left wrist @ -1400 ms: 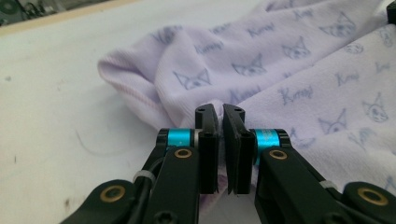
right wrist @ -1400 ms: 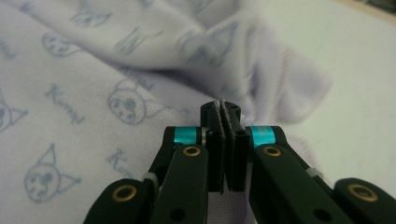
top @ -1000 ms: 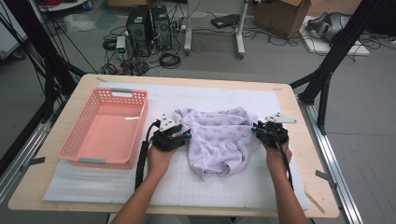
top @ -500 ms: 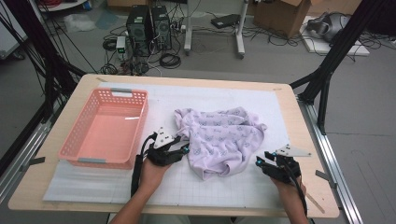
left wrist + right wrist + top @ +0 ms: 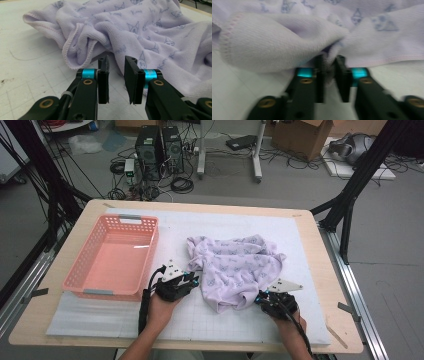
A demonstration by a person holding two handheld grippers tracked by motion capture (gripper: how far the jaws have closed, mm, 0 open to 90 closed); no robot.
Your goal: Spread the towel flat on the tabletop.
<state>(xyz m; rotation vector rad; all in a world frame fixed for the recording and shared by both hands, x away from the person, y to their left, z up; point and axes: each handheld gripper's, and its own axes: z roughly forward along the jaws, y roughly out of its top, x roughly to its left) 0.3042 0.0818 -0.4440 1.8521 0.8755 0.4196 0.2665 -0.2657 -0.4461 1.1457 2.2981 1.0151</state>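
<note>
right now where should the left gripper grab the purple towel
Best guess: the stitched hem fold of the purple towel, just ahead of the left gripper. It rises off the white mat as a ridge, so come in low and level from the basket side, one jaw on each face.

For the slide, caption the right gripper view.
Right gripper pinches a fold of the lavender printed towel over the white mat.
</note>
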